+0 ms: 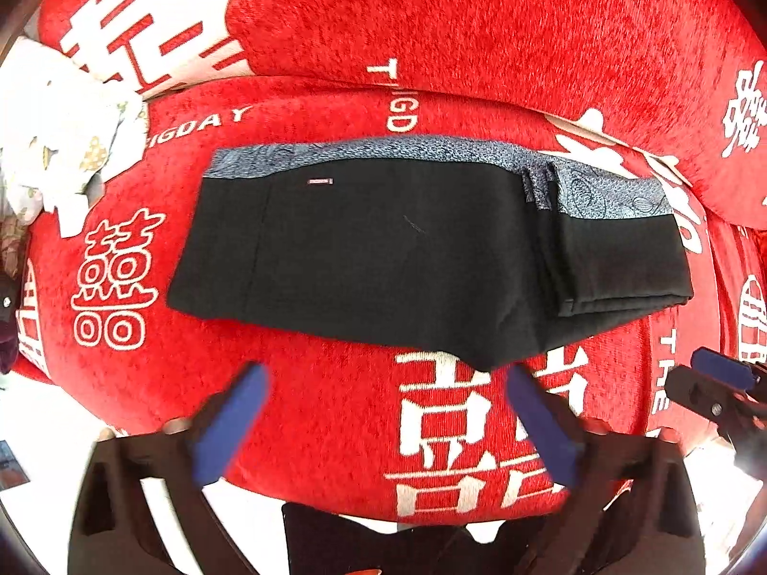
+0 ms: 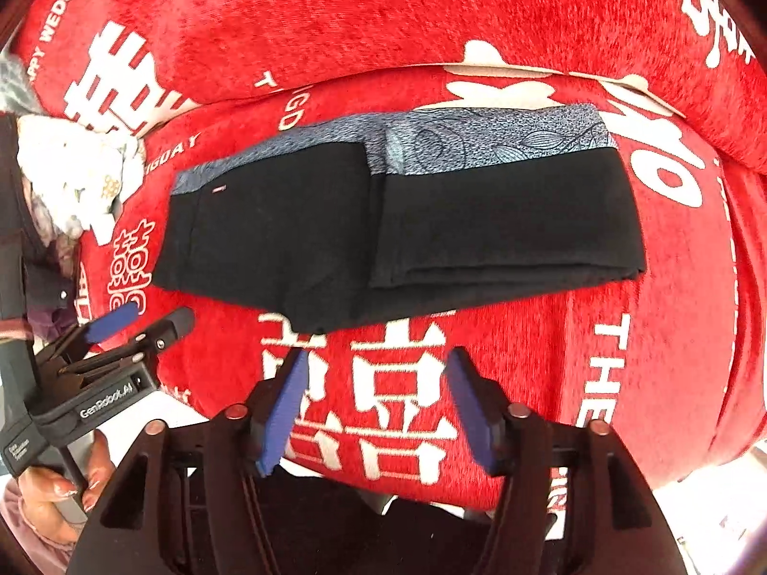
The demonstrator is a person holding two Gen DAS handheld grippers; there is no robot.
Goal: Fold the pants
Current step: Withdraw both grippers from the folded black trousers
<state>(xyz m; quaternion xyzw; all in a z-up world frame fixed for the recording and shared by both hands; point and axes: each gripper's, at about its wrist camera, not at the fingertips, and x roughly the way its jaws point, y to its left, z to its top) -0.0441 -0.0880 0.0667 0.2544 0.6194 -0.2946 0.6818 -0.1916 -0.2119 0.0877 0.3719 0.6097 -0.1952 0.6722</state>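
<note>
Black pants [image 1: 383, 254] with a blue-grey patterned waistband lie folded flat on a red sofa seat; the legs are doubled over on the right side [image 2: 503, 220]. My left gripper [image 1: 383, 373] is open and empty, hovering just in front of the pants' near edge. My right gripper [image 2: 376, 359] is open and empty, also just in front of the near edge. The left gripper also shows in the right wrist view [image 2: 148, 318], and the right gripper at the right edge of the left wrist view [image 1: 719, 373].
The red sofa cover [image 1: 335, 431] has white characters and lettering; its backrest [image 1: 479, 24] rises behind the pants. A crumpled white floral cloth [image 1: 57, 143] lies at the left end of the seat. White floor [image 1: 48, 431] shows below the seat edge.
</note>
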